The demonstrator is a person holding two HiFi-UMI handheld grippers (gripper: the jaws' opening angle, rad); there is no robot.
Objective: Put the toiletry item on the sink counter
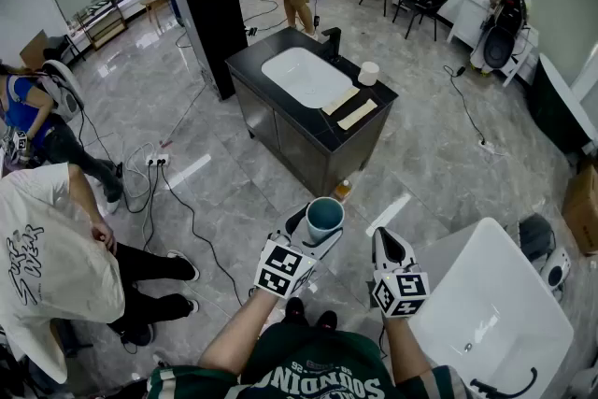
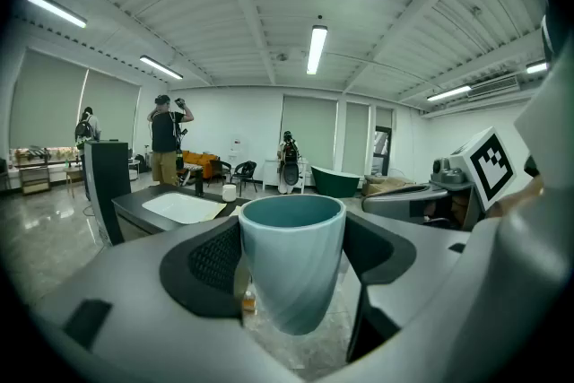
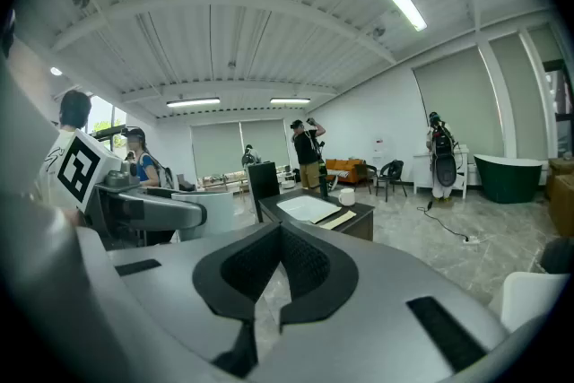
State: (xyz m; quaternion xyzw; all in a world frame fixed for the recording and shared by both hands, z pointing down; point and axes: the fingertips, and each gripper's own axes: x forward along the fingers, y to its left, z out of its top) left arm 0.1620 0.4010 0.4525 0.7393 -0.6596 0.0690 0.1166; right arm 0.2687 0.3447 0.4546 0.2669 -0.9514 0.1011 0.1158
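Left claw point(image 1: 318, 231) clamps the cup point(image 1: 324, 218) upright, ready for carrying to the counter point(image 1: 250, 61) at twelve o'clock; right claw point(image 3: 278, 269) is closed and empty.

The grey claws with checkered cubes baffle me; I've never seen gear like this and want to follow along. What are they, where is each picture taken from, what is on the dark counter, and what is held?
They are hand-held grippers: a person holds one in each hand, and each has two jaws that close like tongs. The head view comes from a camera on that person's head, looking down. The other two views come from cameras riding on each gripper, looking along its jaws. The left gripper is clamped on a blue-green cup, which stands upright between its pads. The right gripper is closed and holds nothing. Ahead stands the dark sink counter with a white basin, a black tap, a small white container and two pale flat pieces.
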